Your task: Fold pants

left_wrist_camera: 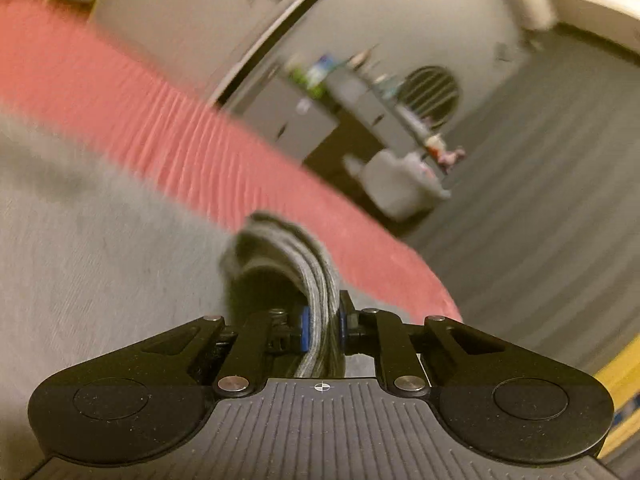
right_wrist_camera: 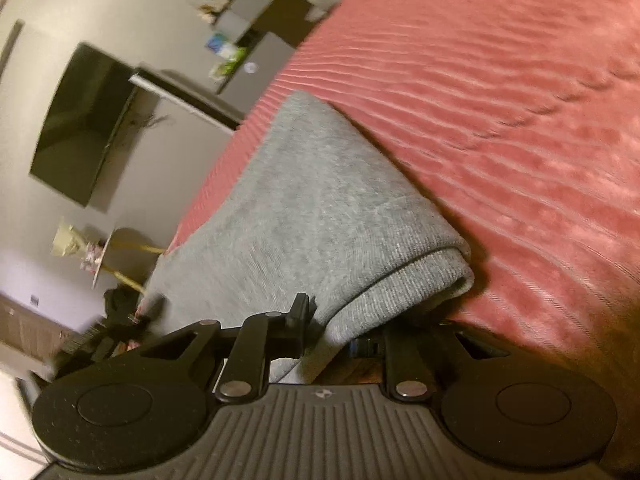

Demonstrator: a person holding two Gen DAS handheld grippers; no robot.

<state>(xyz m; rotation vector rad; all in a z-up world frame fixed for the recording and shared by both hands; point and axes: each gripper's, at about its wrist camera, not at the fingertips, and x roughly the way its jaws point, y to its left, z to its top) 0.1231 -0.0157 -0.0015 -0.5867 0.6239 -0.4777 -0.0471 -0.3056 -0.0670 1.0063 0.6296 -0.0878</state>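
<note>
- On the red ribbed bedspread (right_wrist_camera: 500,128) the grey pants (right_wrist_camera: 320,208) are seen, folded into a thick bundle whose rounded, hemmed edge lies nearest the right claw (right_wrist_camera: 340,332).
- From the left wrist view much is blurred: the cabinets (left_wrist_camera: 288,116) and the clutter on top of them cannot be made out clearly.
- The pants are cut off at the left edge of that view, so their full outline is not shown.
- The left claw (left_wrist_camera: 322,330) is clenched on a stack of grey fabric layers, which are pinched between its blue pads (left_wrist_camera: 305,328).
- The right claw is clamped on the bundle's near corner; one finger is hidden beneath the cloth.
- A dark screen (right_wrist_camera: 84,128) on the wall is seen in the right wrist view.
</note>
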